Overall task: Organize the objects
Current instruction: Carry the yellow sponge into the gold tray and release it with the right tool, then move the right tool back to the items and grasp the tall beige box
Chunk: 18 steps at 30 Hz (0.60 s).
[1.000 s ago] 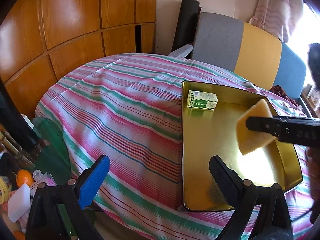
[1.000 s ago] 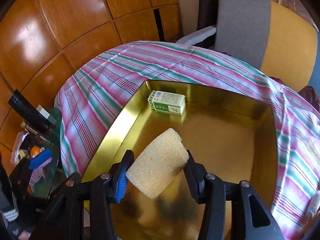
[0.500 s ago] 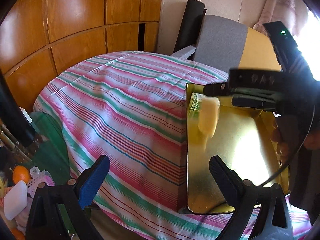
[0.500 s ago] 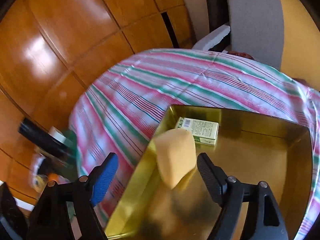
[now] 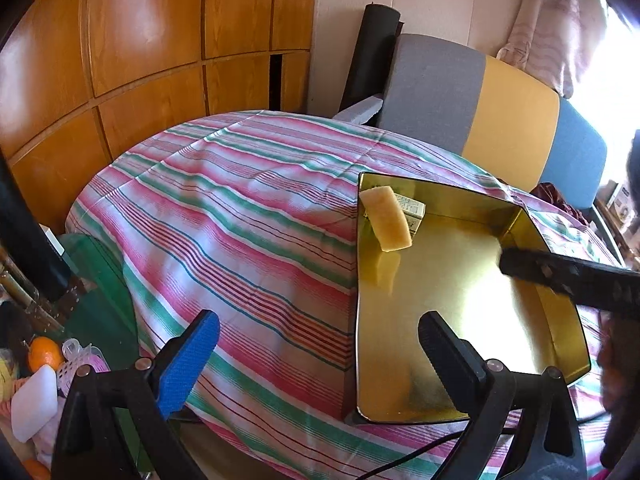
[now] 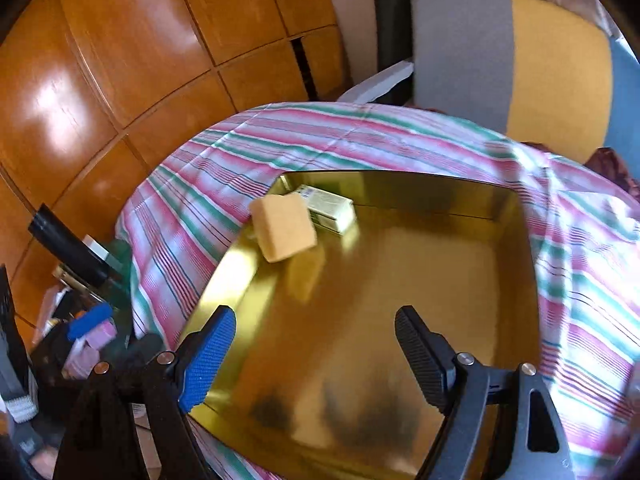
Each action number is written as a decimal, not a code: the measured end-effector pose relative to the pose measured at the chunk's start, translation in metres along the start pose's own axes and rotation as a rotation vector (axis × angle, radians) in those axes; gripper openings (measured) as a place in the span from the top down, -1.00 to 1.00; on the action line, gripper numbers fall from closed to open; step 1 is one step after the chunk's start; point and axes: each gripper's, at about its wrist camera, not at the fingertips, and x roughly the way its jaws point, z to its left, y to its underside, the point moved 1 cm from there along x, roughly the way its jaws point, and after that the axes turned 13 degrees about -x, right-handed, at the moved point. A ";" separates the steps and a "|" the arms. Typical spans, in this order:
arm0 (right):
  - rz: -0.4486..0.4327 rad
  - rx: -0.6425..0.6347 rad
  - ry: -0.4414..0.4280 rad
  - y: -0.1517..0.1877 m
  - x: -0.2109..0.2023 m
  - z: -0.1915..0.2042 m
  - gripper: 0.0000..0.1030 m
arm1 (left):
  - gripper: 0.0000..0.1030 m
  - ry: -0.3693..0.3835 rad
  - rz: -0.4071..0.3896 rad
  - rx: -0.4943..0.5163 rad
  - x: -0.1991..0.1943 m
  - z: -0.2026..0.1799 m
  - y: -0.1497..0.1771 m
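Observation:
A gold tray (image 5: 460,280) (image 6: 400,300) sits on the striped table. A yellow sponge (image 5: 387,218) (image 6: 284,227) lies in its far left corner, leaning on a small green and white box (image 5: 416,211) (image 6: 330,208). My right gripper (image 6: 316,340) is open and empty above the tray's near half; one of its fingers (image 5: 560,276) reaches in from the right in the left wrist view. My left gripper (image 5: 316,352) is open and empty over the table's near edge, at the tray's left rim.
A striped cloth (image 5: 224,216) covers the round table. A grey, yellow and blue chair (image 5: 480,112) stands behind it. Wooden panels (image 5: 140,40) line the left wall. A glass side table with an orange (image 5: 45,354) and clutter stands at the lower left.
My right gripper opened and let go of the sponge, which now rests in the tray's far left corner against the box. The right gripper has drawn back. My left gripper has barely moved.

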 end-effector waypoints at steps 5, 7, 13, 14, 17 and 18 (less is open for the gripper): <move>-0.026 0.007 0.055 0.022 -0.028 -0.006 -0.62 | -0.95 0.004 -0.014 0.024 -0.006 -0.008 0.002; -0.034 0.006 0.078 0.033 -0.041 -0.009 -0.63 | -0.95 0.007 -0.016 0.034 -0.008 -0.012 0.003; -0.043 0.056 0.134 0.064 -0.073 -0.033 -0.63 | -0.95 0.023 -0.020 0.084 -0.014 -0.027 0.009; -0.045 0.073 0.146 0.071 -0.080 -0.040 -0.63 | -0.95 0.029 -0.017 0.087 -0.015 -0.029 0.010; -0.045 0.123 0.193 0.090 -0.099 -0.061 -0.63 | -0.95 0.042 -0.013 0.108 -0.016 -0.038 0.013; -0.045 0.139 0.213 0.097 -0.107 -0.068 -0.63 | -0.95 0.049 -0.010 0.117 -0.017 -0.042 0.013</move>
